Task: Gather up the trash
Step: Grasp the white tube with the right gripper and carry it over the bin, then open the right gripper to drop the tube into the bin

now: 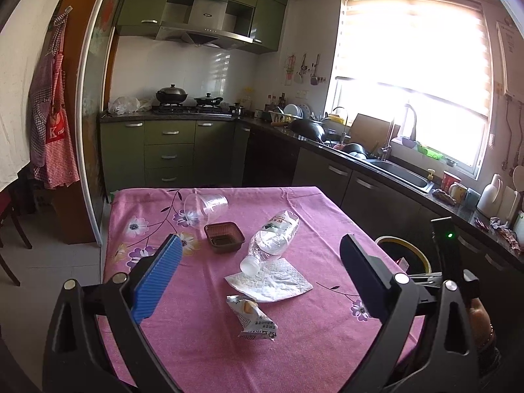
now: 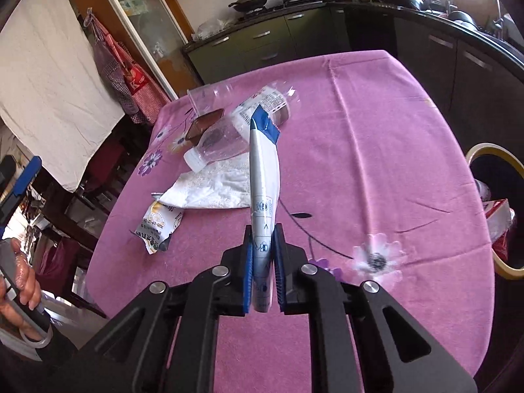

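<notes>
Pinching glossy flat wrapper [image 2: 264,177] (blue-tipped): right gripper [image 2: 264,239] jaws | left gripper [image 1: 260,255] jaws released

- Left half of the pink tablecloth [image 1: 314,216]: clear cup [image 1: 206,205], brown tray [image 1: 224,236], plastic bottle [image 1: 273,235], napkin [image 1: 270,281] and snack wrapper [image 1: 255,319] crowd together, bottle overlapping napkin
- Right half: bare cloth, unobstructed approach
- Bin [image 1: 404,252] stands just beside the right table edge

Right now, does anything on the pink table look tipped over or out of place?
Yes. The clear plastic cup lies on its side, and the plastic bottle lies flat, its cap resting on the crumpled napkin.
</notes>
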Demonstrator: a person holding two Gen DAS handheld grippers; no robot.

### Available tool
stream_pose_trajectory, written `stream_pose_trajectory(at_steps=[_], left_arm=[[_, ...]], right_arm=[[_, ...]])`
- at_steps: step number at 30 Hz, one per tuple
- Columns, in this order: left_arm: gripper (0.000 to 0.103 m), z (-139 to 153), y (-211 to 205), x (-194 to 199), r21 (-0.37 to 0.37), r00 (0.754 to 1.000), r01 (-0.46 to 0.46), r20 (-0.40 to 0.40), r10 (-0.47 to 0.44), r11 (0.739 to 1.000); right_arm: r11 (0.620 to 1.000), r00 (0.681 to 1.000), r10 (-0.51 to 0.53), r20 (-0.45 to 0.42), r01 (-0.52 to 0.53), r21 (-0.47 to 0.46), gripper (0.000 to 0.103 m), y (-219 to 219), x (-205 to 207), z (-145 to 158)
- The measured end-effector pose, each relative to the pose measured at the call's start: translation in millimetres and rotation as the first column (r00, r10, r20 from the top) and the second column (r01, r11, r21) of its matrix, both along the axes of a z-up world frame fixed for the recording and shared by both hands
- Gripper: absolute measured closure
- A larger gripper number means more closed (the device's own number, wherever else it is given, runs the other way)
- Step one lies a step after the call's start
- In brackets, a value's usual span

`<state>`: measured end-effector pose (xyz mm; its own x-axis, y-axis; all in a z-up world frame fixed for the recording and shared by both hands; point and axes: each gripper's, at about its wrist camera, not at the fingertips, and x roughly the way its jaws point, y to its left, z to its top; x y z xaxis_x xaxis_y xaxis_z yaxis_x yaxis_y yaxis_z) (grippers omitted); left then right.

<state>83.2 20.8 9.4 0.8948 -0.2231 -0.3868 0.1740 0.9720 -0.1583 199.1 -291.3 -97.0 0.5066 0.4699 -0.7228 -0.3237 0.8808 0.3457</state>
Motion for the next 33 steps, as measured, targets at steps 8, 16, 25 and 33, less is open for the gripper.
stream_pose_trajectory(at_steps=[8, 16, 25, 33], left_arm=[[0.01, 4, -17, 0, 0.018, 1.0, 0.025, 0.005, -0.025, 1.0], [0.01, 4, -32, 8, 0.03, 0.999, 0.036, -0.012, -0.036, 0.999], [0.009, 2, -43, 14, 0.053, 0.998, 0.05, -0.034, -0.049, 0.997], [0.008, -7, -44, 41, 0.005, 0.988, 0.113, -0.103, -0.112, 0.994]], right_arm=[[0.956, 0.955, -0.29, 0.061, 0.291, -0.019, 0.091, -130, 19, 18], [0.868, 0.879, -0.477, 0.029, 0.476, -0.145, 0.09, -231, 65, -21], [0.758, 0.806, -0.591, 0.029, 0.567, -0.322, 0.073, -273, 110, -59], [0.755, 0.791, -0.607, 0.079, 0.604, -0.254, 0.057, -282, 66, -37]])
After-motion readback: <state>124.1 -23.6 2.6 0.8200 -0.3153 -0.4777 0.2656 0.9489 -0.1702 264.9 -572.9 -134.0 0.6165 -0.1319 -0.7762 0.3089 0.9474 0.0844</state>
